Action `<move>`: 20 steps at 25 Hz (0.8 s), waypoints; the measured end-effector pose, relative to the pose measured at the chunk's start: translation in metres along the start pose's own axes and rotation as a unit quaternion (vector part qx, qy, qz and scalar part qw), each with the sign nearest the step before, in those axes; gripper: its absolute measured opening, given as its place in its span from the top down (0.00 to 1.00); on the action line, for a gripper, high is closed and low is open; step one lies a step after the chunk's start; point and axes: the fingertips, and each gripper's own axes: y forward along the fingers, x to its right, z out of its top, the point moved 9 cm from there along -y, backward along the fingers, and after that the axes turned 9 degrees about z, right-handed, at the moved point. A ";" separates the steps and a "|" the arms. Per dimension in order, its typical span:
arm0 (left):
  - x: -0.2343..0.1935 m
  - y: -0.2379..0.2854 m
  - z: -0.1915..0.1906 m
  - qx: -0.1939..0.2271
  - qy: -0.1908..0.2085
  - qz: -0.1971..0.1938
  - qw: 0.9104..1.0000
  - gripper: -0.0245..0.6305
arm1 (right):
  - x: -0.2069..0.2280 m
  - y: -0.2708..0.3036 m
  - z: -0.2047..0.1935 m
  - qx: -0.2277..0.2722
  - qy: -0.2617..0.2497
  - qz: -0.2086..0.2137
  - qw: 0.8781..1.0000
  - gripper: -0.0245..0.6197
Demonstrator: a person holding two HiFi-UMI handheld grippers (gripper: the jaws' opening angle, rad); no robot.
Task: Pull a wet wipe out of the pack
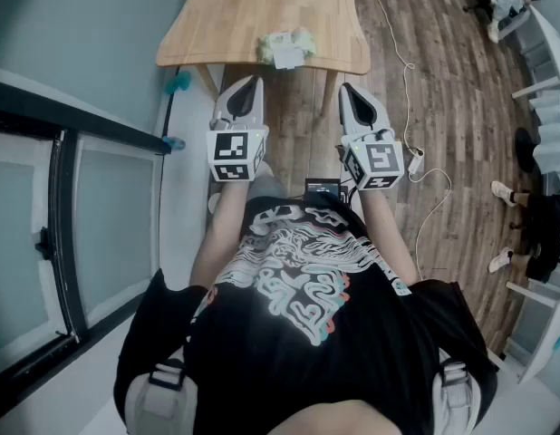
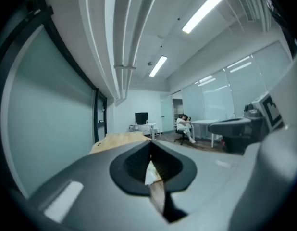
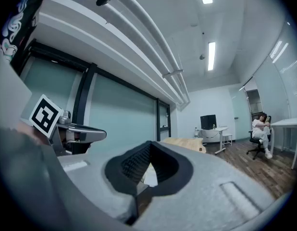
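Wet-wipe pack (image 1: pixel 286 48) lies at the near edge of the wooden table (image 1: pixel 226 16), ahead of both grippers and apart from them. Open plank floor (image 1: pixel 443 125) spreads to the right; a glass partition (image 1: pixel 99 216) runs close on the left.

Left gripper (image 1: pixel 254 82), in its own view: jaws together, nothing clamped.

Right gripper (image 1: pixel 347 89), in its own view: jaws likewise together and empty.

The pack of wipes (image 1: pixel 285 47) lies at the table's (image 1: pixel 226 16) near edge, toward its right corner, perhaps overhanging slightly. My left gripper (image 1: pixel 253 80) and right gripper (image 1: pixel 348 87) sit side by side short of that edge. A cable (image 1: pixel 402 57) lies right of the table.
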 end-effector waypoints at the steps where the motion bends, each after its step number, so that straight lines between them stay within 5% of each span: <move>1: 0.002 0.000 -0.001 -0.001 -0.003 0.001 1.000 0.98 | 0.000 -0.001 -0.002 -0.004 -0.002 -0.001 1.000 0.96; 12: 0.013 -0.005 -0.006 -0.014 -0.020 0.015 1.000 0.98 | 0.004 -0.011 -0.014 -0.006 0.016 -0.002 1.000 0.96; 20: 0.021 -0.009 -0.008 -0.019 -0.023 0.014 0.999 0.98 | 0.005 -0.017 -0.017 0.010 0.048 0.039 0.998 0.96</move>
